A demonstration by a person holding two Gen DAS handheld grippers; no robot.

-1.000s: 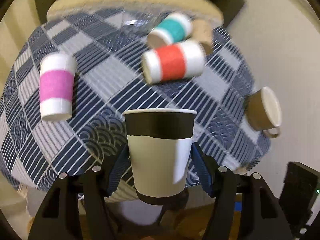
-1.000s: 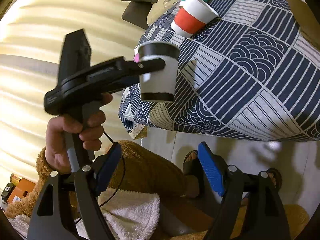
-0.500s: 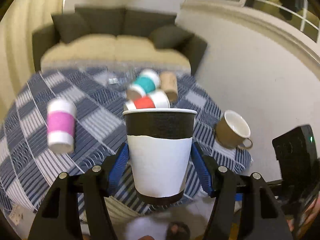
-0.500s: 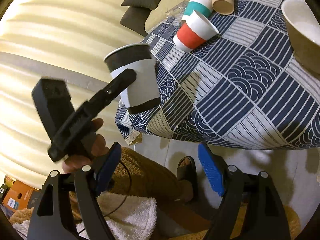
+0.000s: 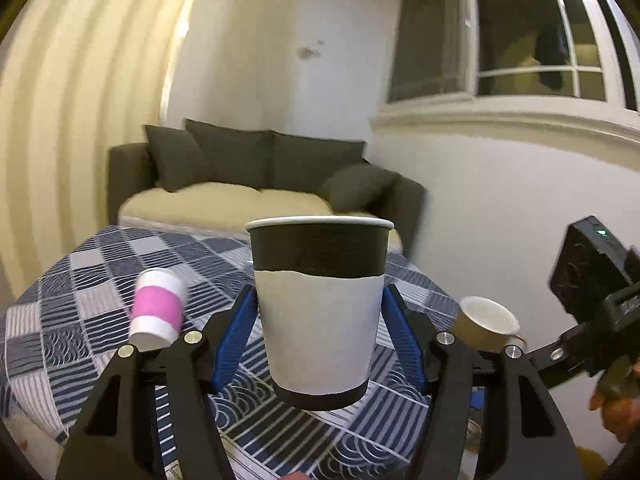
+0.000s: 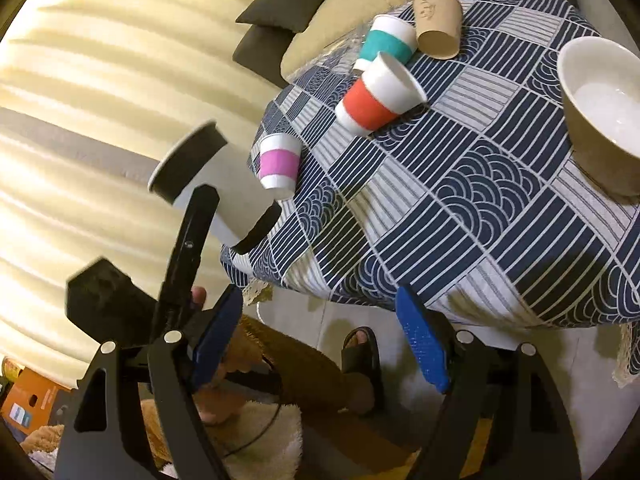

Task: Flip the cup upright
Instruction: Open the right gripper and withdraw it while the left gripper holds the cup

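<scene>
My left gripper is shut on a black-and-white paper cup, rim up in its own view, held in the air at the near edge of the table. In the right wrist view the same cup appears tilted, off the table's left edge, with the left gripper's fingers clamped on it. My right gripper is open and empty, below the table's edge over the floor.
The table carries a blue patterned cloth. On it lie a pink-banded cup, a red-banded cup, a teal-banded cup and a brown paper cup. A brown mug is at the right. A sofa stands behind.
My left gripper has swung upward with the cup: its view rose from the tabletop to the sofa and wall. In the right wrist view the cup tilts more and sits lower left.
</scene>
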